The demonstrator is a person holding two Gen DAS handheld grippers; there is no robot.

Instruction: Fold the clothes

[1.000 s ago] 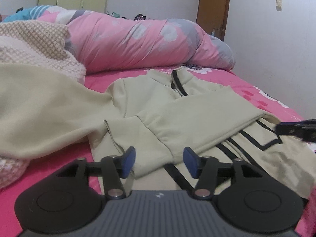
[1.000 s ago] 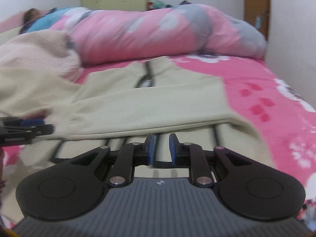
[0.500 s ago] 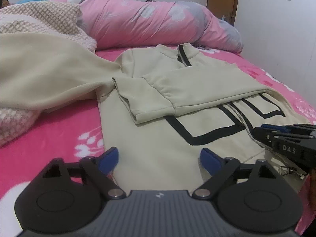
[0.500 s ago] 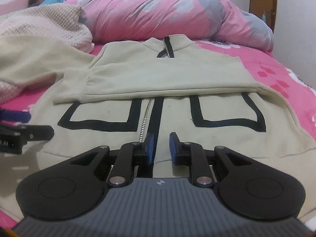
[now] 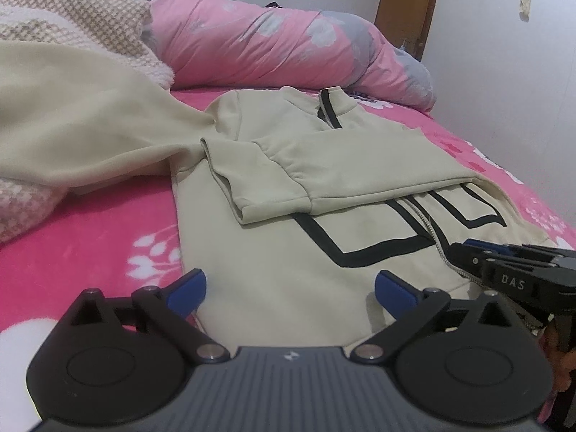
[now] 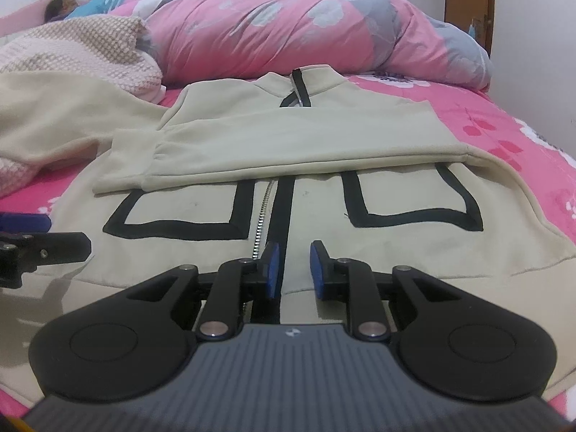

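Beige jacket (image 6: 324, 144) lies on the bed (image 5: 90, 237) (sleeve folded across); left claw (image 5: 289, 288) spread wide, right claw (image 6: 291, 270) narrowly parted, seemingly gripping nothing.

Two matching handheld tools. Left gripper (image 5: 289, 293): ribbed grey housing with a small white logo, black linkage arms on two round black discs, silver pivot screws, blue pads on the fingertips (image 5: 187, 289). Right gripper (image 6: 294, 270): same grey ribbed body, black arms, silver screws, blue pads; white letters on its side arm, apparently "DAS", legible only from the left wrist camera.
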